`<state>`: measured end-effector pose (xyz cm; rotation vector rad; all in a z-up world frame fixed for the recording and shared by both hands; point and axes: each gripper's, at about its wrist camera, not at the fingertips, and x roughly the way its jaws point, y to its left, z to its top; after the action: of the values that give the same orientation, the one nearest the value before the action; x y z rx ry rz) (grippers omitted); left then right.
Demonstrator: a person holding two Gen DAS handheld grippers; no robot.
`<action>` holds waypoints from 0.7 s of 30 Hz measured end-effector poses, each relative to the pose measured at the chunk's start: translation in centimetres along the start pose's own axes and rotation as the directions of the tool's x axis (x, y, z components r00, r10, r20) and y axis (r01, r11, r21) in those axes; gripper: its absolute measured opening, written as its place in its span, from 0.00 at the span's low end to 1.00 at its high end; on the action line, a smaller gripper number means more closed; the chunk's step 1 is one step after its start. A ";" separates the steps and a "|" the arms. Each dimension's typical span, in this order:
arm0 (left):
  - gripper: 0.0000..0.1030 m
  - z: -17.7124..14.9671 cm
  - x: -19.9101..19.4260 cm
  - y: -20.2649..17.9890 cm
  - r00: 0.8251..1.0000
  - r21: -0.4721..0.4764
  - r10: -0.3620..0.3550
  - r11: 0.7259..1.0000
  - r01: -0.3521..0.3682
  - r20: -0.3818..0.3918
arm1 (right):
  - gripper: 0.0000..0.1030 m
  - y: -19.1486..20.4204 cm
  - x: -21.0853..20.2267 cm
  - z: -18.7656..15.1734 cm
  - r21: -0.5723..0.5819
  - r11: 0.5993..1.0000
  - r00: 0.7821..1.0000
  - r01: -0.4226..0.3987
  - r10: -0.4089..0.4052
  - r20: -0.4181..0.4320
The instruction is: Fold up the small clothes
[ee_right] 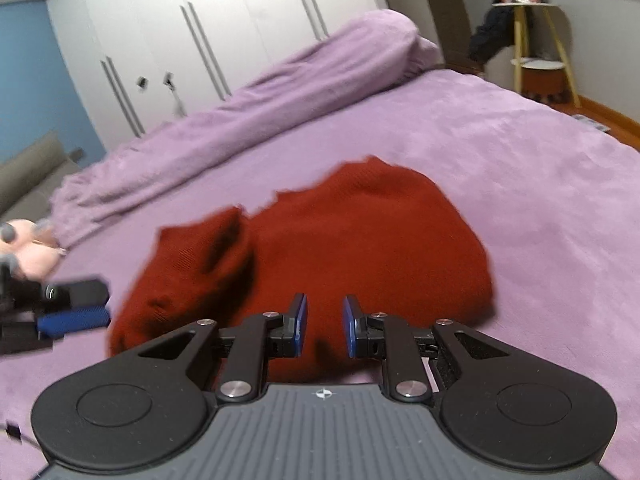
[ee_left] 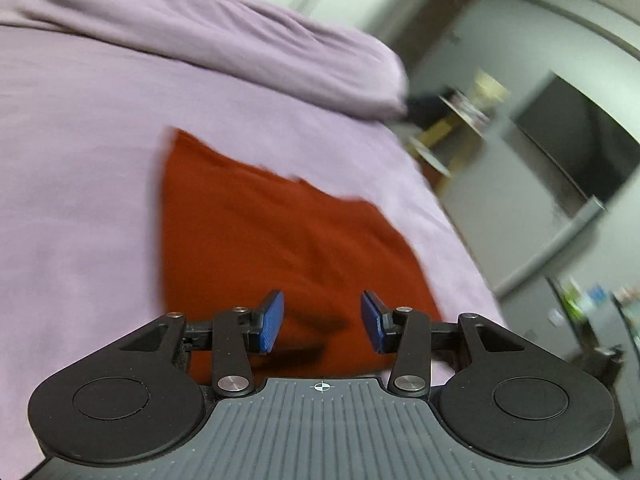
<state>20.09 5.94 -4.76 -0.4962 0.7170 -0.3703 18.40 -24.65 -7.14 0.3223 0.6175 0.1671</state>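
Two wrist cameras look low and close across a purple bedspread [ee_left: 80, 184], each framing a red garment [ee_left: 280, 248] past its own fingers. The left view faces toward a dark television [ee_left: 576, 148]; the right view faces white wardrobes [ee_right: 224, 28]. Both share the garment and a rolled purple duvet [ee_right: 280, 92].

The purple bed cover [ee_right: 500, 152] lies bare and open on every side of the red garment [ee_right: 360, 248], widest toward the bed's right edge. A long rolled purple duvet [ee_right: 256, 108] closes off the far edge. At the left, the left gripper [ee_right: 76, 316] (one blue pad showing) sits just beside the garment, narrowing the way in there.
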 end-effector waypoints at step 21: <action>0.52 -2.4 3.3 4.2 0.960 -0.021 0.224 0.973 -0.231 -0.168 | 0.55 1.7 9.3 2.8 0.256 0.920 0.913 -0.296 0.352 -0.209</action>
<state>21.35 7.13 -10.35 -0.4193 0.9337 -0.1821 27.47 -21.43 -9.47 0.6260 0.8336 0.4698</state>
